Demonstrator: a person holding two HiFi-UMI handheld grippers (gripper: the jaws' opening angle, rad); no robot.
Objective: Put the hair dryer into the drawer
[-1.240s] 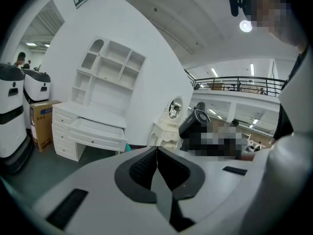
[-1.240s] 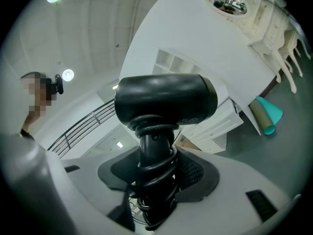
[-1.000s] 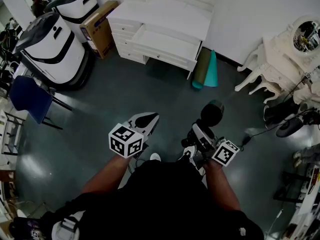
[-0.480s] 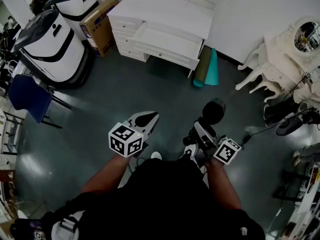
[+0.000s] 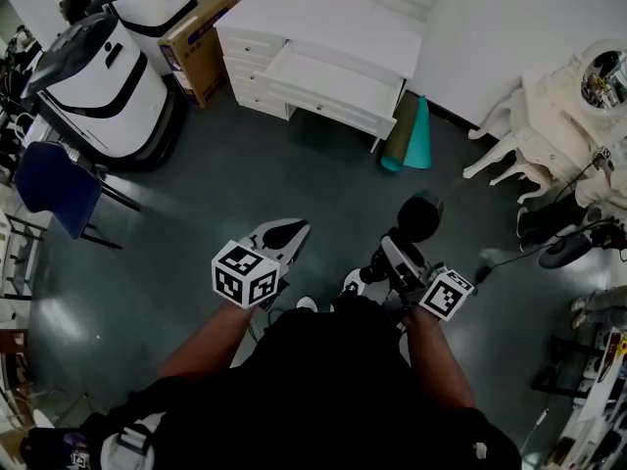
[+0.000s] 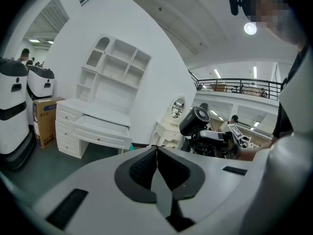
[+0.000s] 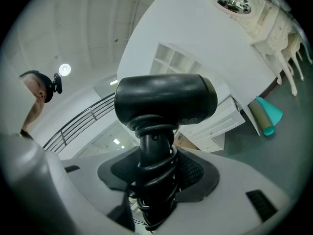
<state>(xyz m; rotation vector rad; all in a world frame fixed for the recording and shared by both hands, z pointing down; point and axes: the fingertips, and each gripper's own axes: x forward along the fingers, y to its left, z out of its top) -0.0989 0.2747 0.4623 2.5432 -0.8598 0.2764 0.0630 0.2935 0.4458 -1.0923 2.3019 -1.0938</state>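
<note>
One white table (image 5: 333,18) stands against the far wall, its wide middle drawer (image 5: 333,81) pulled out above the dark floor (image 5: 245,174). Well apart from it, near the person's body, the black hair dryer (image 5: 418,218) stands upright in the right hand-held gripper (image 5: 397,255). The jaws grasp its cord-wrapped handle, and the round barrel sits just above the fingertips. Beside it, the left hand-held gripper (image 5: 291,231) is clenched on nothing, its dark pads (image 6: 144,168) pressed together and pointing towards the table.
</note>
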